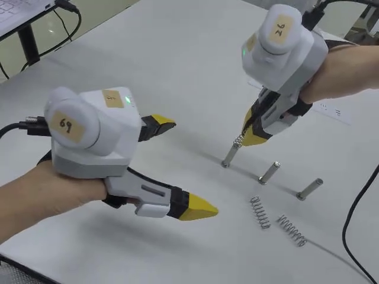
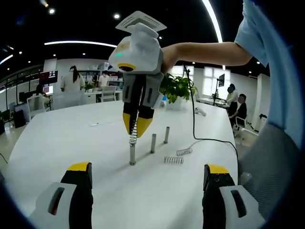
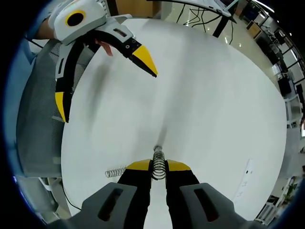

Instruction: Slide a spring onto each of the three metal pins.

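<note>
Pins (image 1: 269,172) stand upright, three in a short row, on the white bench (image 1: 148,53), well in from its near edge and apart from one another. Right tool (image 1: 254,137) hangs point-down over the end pin (image 1: 230,155), its jaws clamped on a spring (image 1: 238,141) held nearly upright between the yellow tips. The spring's lower end sits right at the top of that pin. I cannot tell if it is over the tip.

The right gripper view looks along the jaws. The spring (image 3: 158,167) is pinched between the tips, and the end pin (image 3: 157,149) shows just beyond it. The other two pins are bare.

Two loose springs lie flat on the bench between the row and the near edge. The first loose spring (image 1: 259,212) is near the middle pin and the second loose spring (image 1: 291,229) is near the third pin (image 1: 310,189). They lie close together, not touching.

Left tool (image 1: 180,164) hovers over the bench toward the near edge, to the side of the row and well apart from it, with its jaws spread wide and nothing between them. In the left gripper view its yellow tips stand at the bottom, with the right tool (image 2: 135,130) and spring (image 2: 133,138) above the end pin (image 2: 132,155).
</note>
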The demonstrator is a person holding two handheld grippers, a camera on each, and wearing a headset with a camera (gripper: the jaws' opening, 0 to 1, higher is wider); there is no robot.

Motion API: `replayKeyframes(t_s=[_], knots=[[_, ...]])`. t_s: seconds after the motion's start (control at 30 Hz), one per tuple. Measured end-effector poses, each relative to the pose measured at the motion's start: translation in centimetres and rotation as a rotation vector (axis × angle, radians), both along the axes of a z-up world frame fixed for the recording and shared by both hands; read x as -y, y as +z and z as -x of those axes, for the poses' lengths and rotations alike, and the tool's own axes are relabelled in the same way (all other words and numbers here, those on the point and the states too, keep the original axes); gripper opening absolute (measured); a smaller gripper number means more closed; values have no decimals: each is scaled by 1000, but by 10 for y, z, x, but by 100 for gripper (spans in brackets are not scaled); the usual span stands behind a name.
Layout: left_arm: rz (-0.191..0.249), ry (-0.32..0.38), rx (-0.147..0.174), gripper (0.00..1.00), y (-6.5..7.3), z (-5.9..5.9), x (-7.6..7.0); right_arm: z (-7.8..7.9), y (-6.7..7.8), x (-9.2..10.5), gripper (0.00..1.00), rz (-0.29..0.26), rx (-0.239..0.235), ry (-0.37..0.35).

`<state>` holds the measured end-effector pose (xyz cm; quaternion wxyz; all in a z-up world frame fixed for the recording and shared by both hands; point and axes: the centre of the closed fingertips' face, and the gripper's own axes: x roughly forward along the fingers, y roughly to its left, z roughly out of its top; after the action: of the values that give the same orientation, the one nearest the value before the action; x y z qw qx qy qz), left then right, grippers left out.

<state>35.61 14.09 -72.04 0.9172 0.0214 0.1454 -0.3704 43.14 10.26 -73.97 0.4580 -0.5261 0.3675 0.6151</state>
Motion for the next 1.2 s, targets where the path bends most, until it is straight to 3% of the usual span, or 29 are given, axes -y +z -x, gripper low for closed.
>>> replayKeyframes(t_s=[0.47,1.2], knots=[[-8,0,-6,94,-2,-1,-3,-6,-15,-2,8,24,0,17],[-11,8,-16,92,-2,-3,-4,-2,-39,-4,8,49,-19,35]])
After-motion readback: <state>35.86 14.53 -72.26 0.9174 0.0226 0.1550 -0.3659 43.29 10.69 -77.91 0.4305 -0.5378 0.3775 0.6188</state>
